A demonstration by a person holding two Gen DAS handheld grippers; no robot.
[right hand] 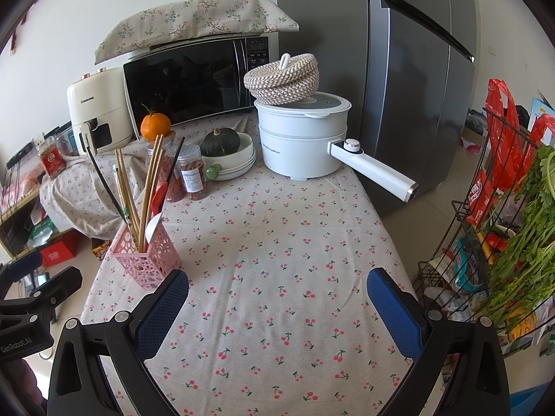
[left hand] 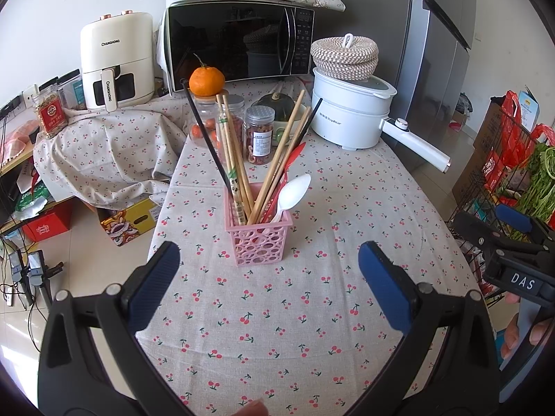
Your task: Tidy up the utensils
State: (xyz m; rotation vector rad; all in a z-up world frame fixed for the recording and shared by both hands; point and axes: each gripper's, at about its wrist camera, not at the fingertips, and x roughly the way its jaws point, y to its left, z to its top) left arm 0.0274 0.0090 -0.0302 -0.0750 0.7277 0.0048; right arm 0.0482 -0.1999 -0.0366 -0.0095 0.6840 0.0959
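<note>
A pink openwork holder (left hand: 257,239) stands on the cherry-print tablecloth (left hand: 277,312). It holds several wooden chopsticks (left hand: 236,159), black chopsticks (left hand: 204,135), a red spoon (left hand: 293,159) and a white spoon (left hand: 293,192). My left gripper (left hand: 269,270) is open just in front of the holder, with nothing between its blue pads. In the right wrist view the holder (right hand: 144,260) sits at the left. My right gripper (right hand: 277,298) is open over bare cloth to the holder's right. The right gripper's body (left hand: 510,242) shows at the left view's right edge.
At the table's far end stand a white electric pot (right hand: 301,142) with a long handle (right hand: 374,170), a woven basket (right hand: 282,76), a bowl holding a green squash (right hand: 222,144), jars (left hand: 259,135), an orange (left hand: 206,81), a microwave (left hand: 239,45). A wire rack with greens (right hand: 520,228) stands on the right.
</note>
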